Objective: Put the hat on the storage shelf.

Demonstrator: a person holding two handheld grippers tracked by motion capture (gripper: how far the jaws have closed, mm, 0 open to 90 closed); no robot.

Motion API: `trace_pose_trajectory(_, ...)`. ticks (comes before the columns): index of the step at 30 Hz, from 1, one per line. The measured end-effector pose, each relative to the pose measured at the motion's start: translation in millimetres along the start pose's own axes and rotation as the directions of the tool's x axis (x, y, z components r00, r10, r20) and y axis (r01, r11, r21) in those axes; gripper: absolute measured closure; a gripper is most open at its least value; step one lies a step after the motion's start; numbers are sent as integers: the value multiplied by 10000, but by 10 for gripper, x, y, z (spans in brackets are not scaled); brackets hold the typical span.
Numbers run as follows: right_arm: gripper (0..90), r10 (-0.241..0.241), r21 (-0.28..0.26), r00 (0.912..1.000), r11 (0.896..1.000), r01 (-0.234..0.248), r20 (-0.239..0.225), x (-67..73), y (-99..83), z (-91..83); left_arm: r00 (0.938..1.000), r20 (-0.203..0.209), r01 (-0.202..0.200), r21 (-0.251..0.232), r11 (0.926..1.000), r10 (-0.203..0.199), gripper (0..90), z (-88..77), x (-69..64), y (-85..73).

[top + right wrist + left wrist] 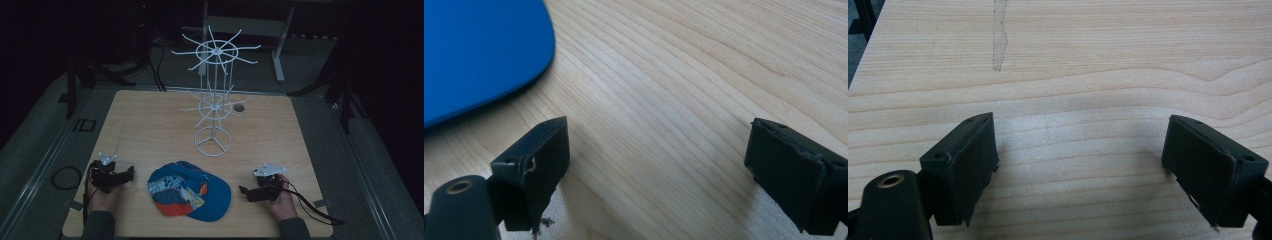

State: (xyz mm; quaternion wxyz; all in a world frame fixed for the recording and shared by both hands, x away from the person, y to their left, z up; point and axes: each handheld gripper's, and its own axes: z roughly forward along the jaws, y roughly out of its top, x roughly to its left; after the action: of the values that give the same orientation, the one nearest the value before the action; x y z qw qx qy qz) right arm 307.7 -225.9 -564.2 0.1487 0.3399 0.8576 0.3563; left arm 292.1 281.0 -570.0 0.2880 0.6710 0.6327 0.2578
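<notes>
A blue cap (pixel 187 191) with orange and white panels lies on the wooden table (pixel 150 125) near the front edge, between my two hands. My left gripper (pixel 129 174) rests to the cap's left, open, its jaws wide apart over bare wood (pixel 1080 160). To the cap's right my right gripper (pixel 244 192) is open too, pointing toward the cap; the blue brim (pixel 479 55) fills the upper left of the right gripper view, apart from the jaws (pixel 656 165). A white wire rack (pixel 215 100) with radiating hooks stands behind the cap.
The rack's ring base (pixel 213 142) sits mid-table. A small dark round spot (pixel 239 107) lies behind it. A pale strip of tape (pixel 999 35) marks the wood ahead of the left gripper. Cables (pixel 310 205) trail off the front right. Dark floor and stands surround the table.
</notes>
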Motion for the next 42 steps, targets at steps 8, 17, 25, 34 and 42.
trace_pose_trajectory(8, 260, 218, -71, 9995, 9997, -216, 249, -31, 20, -28, 10000, 23, -35, 4, 10000, 35, 150, 1, -1, 1)
trace_pose_trajectory(17, 407, -77, 494, 9995, 9988, 63, 291, 20, 137, -114, 9999, 85, -100, 14, 9999, 100, 150, 5, -9, 5)
trace_pose_trajectory(25, 432, -887, 404, 9958, 9952, 895, -227, 187, 387, -273, 9999, 92, -114, 20, 9999, 114, 150, 4, -10, 5)
trace_pose_trajectory(34, 430, -1242, 346, 9900, 9913, 1267, -668, 305, 623, -334, 9999, 93, -112, 5, 9999, 112, 150, 5, -10, 5)
trace_pose_trajectory(42, 427, -1598, 250, 9831, 9864, 1626, -899, 420, 796, -354, 9999, 99, -116, 0, 9999, 116, 150, 6, -10, 5)
